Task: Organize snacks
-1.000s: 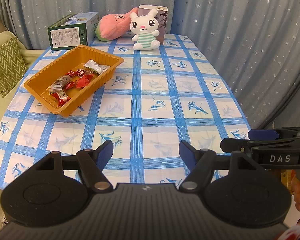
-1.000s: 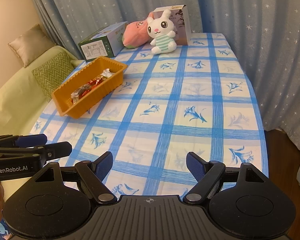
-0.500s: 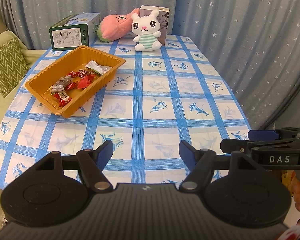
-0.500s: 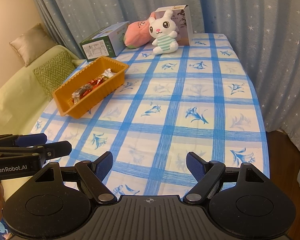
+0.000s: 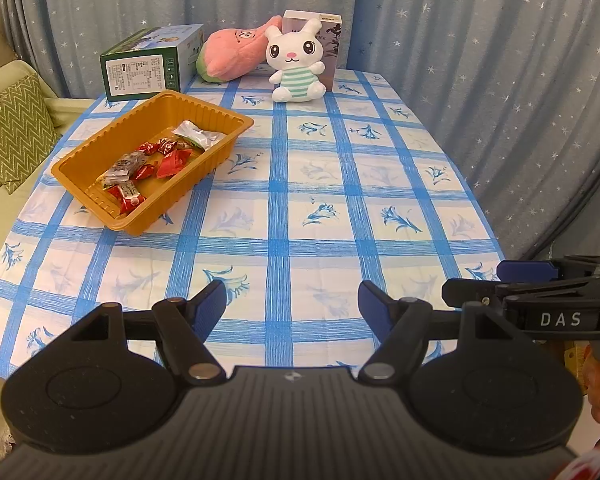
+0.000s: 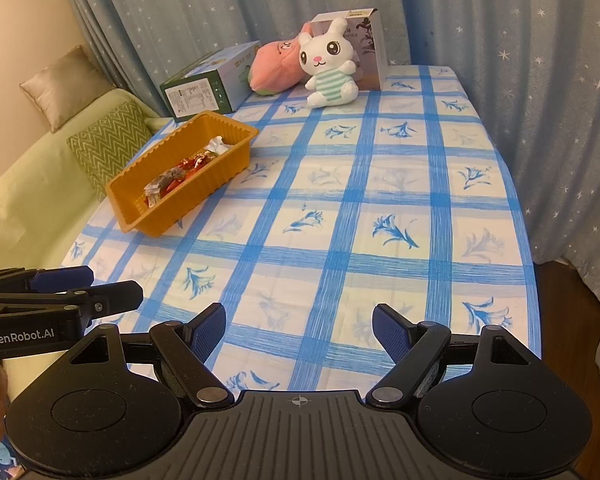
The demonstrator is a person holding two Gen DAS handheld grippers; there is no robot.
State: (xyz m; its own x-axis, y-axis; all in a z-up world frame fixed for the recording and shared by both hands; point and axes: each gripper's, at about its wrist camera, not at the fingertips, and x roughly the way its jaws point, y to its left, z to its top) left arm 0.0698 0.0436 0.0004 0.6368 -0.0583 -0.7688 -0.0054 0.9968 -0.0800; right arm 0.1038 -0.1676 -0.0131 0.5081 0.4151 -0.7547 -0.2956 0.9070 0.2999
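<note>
Both cameras have drawn slightly nearer the table's far edge than a second ago; the objects themselves are unmoved. The left gripper (image 5: 292,302) and right gripper (image 6: 299,326) hover over the near edge of the table (image 5: 312,184), jaws wide, holding nothing. The wrapped snacks (image 5: 152,168) lie inside the orange tray (image 5: 180,188) by the left edge. A plush rabbit (image 5: 296,66) sits at the far edge.

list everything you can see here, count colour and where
tray: 1, orange, table's left side
snacks: several, mostly red wrappers, inside tray
green box: 1, far left, behind tray
pink plush: 1, far edge
bunny plush: 1, white, striped shirt, far centre
pale box: 1, behind bunny
tablecloth: 1, blue checked
cushions: 2, green zigzag, tan, on sofa
left hand-held gripper: open, empty, near edge
right hand-held gripper: open, empty, near edge
</note>
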